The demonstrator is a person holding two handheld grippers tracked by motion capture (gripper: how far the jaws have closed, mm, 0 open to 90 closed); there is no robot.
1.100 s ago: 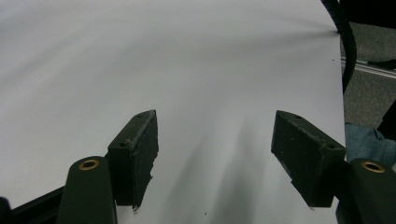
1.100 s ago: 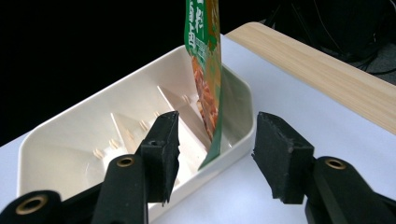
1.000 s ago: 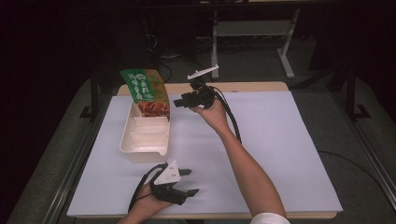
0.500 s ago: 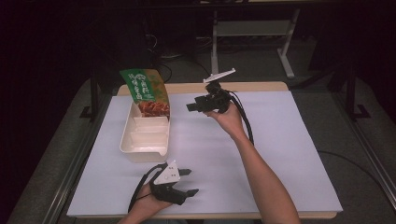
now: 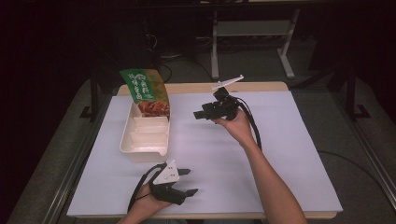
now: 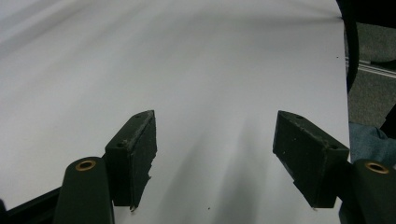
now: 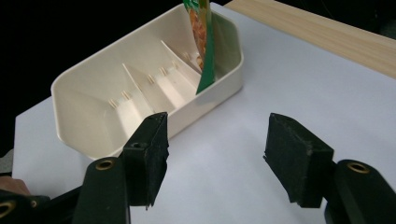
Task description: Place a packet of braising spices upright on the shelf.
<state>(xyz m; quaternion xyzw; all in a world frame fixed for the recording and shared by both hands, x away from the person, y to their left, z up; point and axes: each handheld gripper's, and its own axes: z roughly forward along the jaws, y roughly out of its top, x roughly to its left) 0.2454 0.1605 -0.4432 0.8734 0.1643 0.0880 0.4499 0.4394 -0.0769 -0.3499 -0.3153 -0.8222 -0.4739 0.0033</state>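
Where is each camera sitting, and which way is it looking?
High view: above the table's near side, looking forward and down; both forearms and the left gripper and right gripper show.
Left gripper view: on the left gripper, facing bare white table cover.
Right gripper view: on the right gripper, facing the cream divided plastic tray.
Shared: tray and green snack packet.

A white sheet point(image 5: 289, 140) covered the wooden tabletop point(image 5: 196, 87). Beyond its far edge, a grey metal stand point(image 5: 252, 35) stood on dim grey floor point(image 5: 187, 70) in darkness.
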